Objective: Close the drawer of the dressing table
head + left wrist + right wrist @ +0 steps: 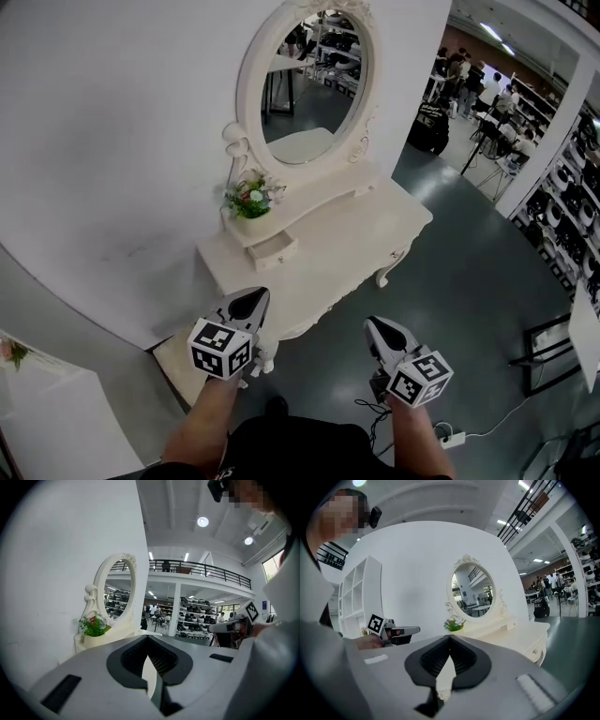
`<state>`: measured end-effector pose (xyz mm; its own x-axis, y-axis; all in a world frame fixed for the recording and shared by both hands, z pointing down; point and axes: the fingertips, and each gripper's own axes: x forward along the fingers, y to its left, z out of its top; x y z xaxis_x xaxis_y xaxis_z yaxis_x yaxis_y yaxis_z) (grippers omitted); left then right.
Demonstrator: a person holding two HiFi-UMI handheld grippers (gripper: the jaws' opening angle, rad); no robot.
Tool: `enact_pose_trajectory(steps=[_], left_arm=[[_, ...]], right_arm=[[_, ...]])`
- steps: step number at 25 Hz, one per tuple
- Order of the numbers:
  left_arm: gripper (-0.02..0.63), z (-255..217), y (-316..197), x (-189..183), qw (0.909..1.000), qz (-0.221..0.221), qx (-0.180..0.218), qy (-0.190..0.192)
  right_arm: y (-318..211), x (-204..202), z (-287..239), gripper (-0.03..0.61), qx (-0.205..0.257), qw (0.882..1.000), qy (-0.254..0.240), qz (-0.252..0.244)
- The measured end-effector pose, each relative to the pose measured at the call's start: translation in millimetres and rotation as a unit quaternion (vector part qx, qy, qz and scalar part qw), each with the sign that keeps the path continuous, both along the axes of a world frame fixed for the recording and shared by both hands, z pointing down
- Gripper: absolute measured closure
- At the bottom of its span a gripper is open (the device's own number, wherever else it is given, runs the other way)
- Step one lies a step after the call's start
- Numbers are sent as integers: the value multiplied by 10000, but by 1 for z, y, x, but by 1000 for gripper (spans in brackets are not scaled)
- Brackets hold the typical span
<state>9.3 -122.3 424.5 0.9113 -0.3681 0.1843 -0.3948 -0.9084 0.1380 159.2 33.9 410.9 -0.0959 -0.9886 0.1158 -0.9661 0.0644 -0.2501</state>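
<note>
The cream dressing table (pixel 366 220) stands against the white wall, with an oval mirror (pixel 314 80) above it. A small drawer (pixel 275 251) in its raised shelf is pulled out a little; it also juts from the shelf in the right gripper view (pixel 510 625). A flower pot (pixel 250 199) sits on the shelf above it. My left gripper (pixel 253 300) hovers near the table's front left corner, shut and empty, tips meeting (pixel 149 639). My right gripper (pixel 380 328) is over the floor in front of the table, shut with nothing held (pixel 450 638). Both are short of the drawer.
A white shelf unit (pixel 42 412) stands at the lower left. A power strip (pixel 450 437) with a cable lies on the grey floor by my right arm. A black metal frame (pixel 548 352) is at the right. People and shoe racks (pixel 562 202) fill the back right.
</note>
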Motion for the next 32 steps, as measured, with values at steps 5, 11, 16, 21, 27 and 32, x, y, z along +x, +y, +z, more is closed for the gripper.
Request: enact_pose_trajectory(steps=[5, 11, 16, 21, 27, 32], left_arm=[[611, 1, -35, -8, 10000, -14, -62, 59], [611, 9, -53, -2, 9998, 59, -183, 64], [611, 11, -66, 4, 9998, 59, -192, 53], [611, 20, -82, 16, 9996, -47, -275, -17], [611, 37, -109, 55, 9988, -207, -404, -184], [611, 54, -136, 112, 9967, -411, -473, -517]], right_arm=[[-35, -9, -3, 568, 26, 10000, 34, -50], [-69, -11, 1, 568, -60, 9999, -11, -160], [-97, -6, 2, 568, -38, 9995, -48, -300], [-126, -1, 7, 568, -68, 9983, -88, -572], [-164, 39, 23, 568, -155, 9966, -221, -783], [-199, 98, 41, 568, -295, 9938, -370, -1005]])
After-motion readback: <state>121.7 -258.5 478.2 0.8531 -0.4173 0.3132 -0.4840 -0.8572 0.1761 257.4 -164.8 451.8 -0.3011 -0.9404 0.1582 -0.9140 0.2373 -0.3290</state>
